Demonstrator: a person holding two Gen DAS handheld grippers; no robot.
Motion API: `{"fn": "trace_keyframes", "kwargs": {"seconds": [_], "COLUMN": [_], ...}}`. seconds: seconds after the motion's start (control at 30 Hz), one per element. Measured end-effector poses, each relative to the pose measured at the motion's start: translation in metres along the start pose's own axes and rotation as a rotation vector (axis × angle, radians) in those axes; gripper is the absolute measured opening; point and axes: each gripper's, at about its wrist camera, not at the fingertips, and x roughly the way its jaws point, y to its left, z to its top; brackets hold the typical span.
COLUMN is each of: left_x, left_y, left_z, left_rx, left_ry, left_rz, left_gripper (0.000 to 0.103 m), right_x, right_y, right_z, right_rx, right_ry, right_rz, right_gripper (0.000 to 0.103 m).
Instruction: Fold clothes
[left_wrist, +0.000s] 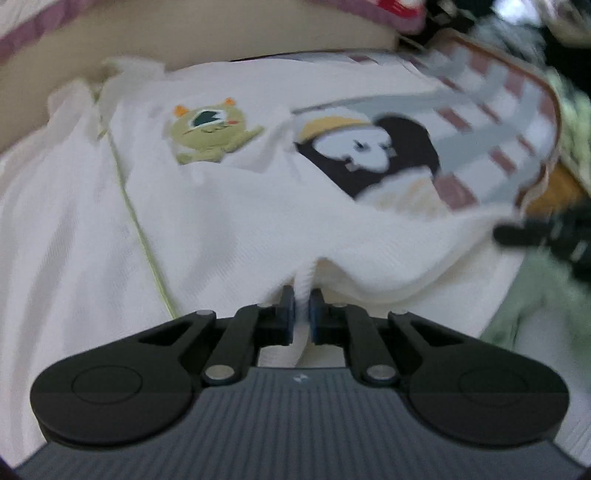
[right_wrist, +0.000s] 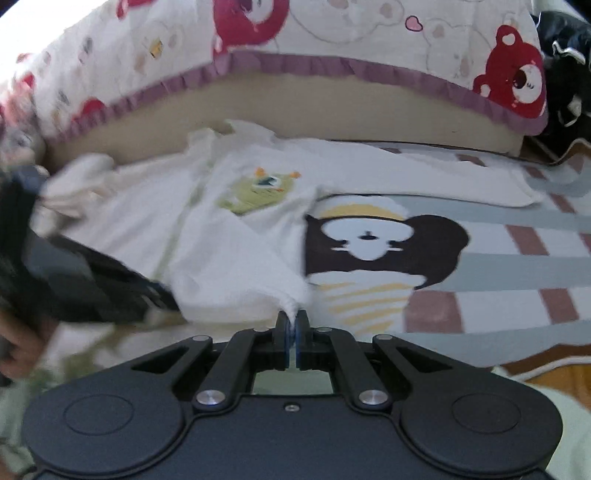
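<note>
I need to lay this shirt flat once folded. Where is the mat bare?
Bare checked mat lies right of the panda print, below the white cloth edge. The left is crowded: the white shirt, pinched by both the right gripper and left gripper, covers it.

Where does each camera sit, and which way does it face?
Left wrist: on the left gripper, looking along its fingers, shut on the white garment; the right gripper shows at right.
Right wrist: on the right gripper, pinching the same garment's hem; the left gripper and a hand show at left.
Shared: the garment and the patterned mat.
</note>
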Motion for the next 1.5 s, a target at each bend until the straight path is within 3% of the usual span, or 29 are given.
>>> {"fn": "trace_keyframes", "kwargs": {"seconds": [0.1, 0.17, 0.2, 0.27, 0.37, 0.43, 0.5, 0.53, 0.57, 0.6, 0.7, 0.73, 0.83, 0.87, 0.93, 1.17, 1.27, 1.33, 1.4, 1.5], "left_x": [0.011, 0.019, 0.02, 0.019, 0.018, 0.011, -0.015, -0.03, -0.04, -0.044, -0.039, -0.035, -0.014, -0.008, 0.004, 0.038, 0.048, 0.051, 0.042, 0.009], "left_y": [0.028, 0.045, 0.05, 0.057, 0.069, 0.076, 0.077, 0.074, 0.068, 0.063, 0.046, 0.039, 0.016, 0.014, 0.011, 0.02, 0.027, 0.027, 0.025, 0.024], "left_z": [0.008, 0.009, 0.008, 0.009, 0.009, 0.007, 0.0, -0.004, -0.006, -0.007, -0.005, -0.004, 0.001, 0.002, 0.006, 0.018, 0.023, 0.025, 0.023, 0.014], "left_rx": [-0.159, -0.257, -0.286, -0.316, -0.377, -0.457, -0.52, -0.516, -0.471, -0.433, -0.316, -0.271, -0.172, -0.191, -0.231, -0.251, -0.273, -0.251, -0.219, -0.217], "left_ry": [0.045, 0.074, 0.069, 0.051, 0.029, -0.013, -0.154, -0.238, -0.28, -0.272, -0.163, -0.13, -0.028, -0.002, 0.041, 0.073, 0.06, 0.044, 0.006, -0.043], "left_rz": [-0.058, -0.089, -0.094, -0.092, -0.087, -0.039, 0.097, 0.161, 0.176, 0.161, 0.08, 0.069, 0.087, 0.107, 0.136, 0.178, 0.23, 0.224, 0.179, 0.135], "left_gripper": [0.008, 0.008, 0.008, 0.008, 0.01, 0.011, 0.017, 0.024, 0.037, 0.041, 0.041, 0.042, 0.052, 0.057, 0.058, 0.058, 0.071, 0.065, 0.009, 0.009], "right_x": [0.026, 0.041, 0.046, 0.051, 0.052, 0.054, 0.055, 0.055, 0.054, 0.054, 0.05, 0.05, 0.048, 0.047, 0.044, 0.041, 0.041, 0.041, 0.042, 0.045], "right_y": [-0.01, -0.017, -0.019, -0.021, -0.023, -0.021, -0.014, -0.009, -0.005, -0.003, -0.008, -0.01, -0.015, -0.015, -0.014, -0.002, -0.001, -0.001, 0.0, 0.009], "right_z": [0.011, 0.018, 0.02, 0.021, 0.016, 0.009, 0.004, 0.002, 0.001, 0.0, 0.0, 0.001, 0.003, 0.003, 0.002, -0.002, -0.005, -0.007, -0.01, -0.014], "right_rx": [0.05, 0.096, 0.116, 0.153, 0.214, 0.231, 0.181, 0.143, 0.11, 0.082, 0.106, 0.123, 0.159, 0.167, 0.179, 0.094, 0.102, 0.117, 0.129, 0.064], "right_ry": [0.035, 0.057, 0.07, 0.094, 0.122, 0.13, 0.129, 0.126, 0.123, 0.119, 0.091, 0.082, 0.077, 0.076, 0.074, 0.121, 0.151, 0.171, 0.179, 0.172], "right_rz": [0.002, 0.006, 0.0, -0.009, 0.058, 0.108, 0.07, 0.027, -0.015, -0.051, -0.037, -0.027, -0.02, -0.019, -0.008, -0.004, 0.012, 0.042, 0.091, 0.078], "right_gripper": [0.01, 0.022, 0.035, 0.048, 0.049, 0.049, 0.047, 0.047, 0.047, 0.047, 0.046, 0.04, 0.034, 0.034, 0.034, 0.036, 0.039, 0.042, 0.044, 0.042]}}
